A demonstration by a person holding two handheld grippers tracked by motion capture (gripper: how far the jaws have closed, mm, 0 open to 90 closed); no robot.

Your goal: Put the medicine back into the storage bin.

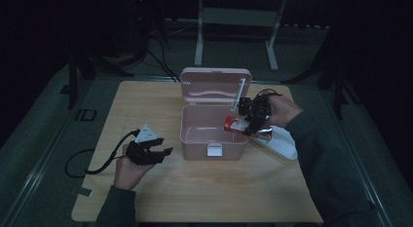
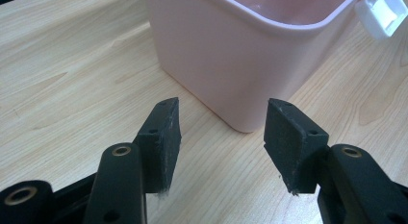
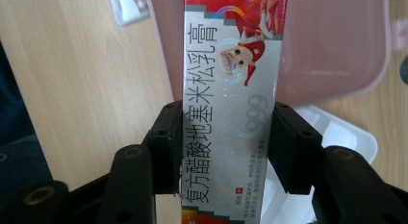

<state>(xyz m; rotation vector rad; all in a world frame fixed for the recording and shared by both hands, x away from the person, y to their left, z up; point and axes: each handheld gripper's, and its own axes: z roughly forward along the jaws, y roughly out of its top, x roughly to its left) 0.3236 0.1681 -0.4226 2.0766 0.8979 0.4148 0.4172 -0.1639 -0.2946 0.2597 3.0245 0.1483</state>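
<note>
Clamping right gripper (image 3: pixel 222 152) jaws mid-length on the light, crushable carton (image 3: pixel 231 104) over the pink box (image 1: pixel 195 139); left gripper (image 2: pixel 221 147) jaws apart, empty.

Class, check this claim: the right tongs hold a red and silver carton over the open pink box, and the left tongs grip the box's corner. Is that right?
Not quite. The left tongs stand open, short of the pink box, gripping nothing, as the left gripper view shows. The right tongs do hold the carton.
</note>
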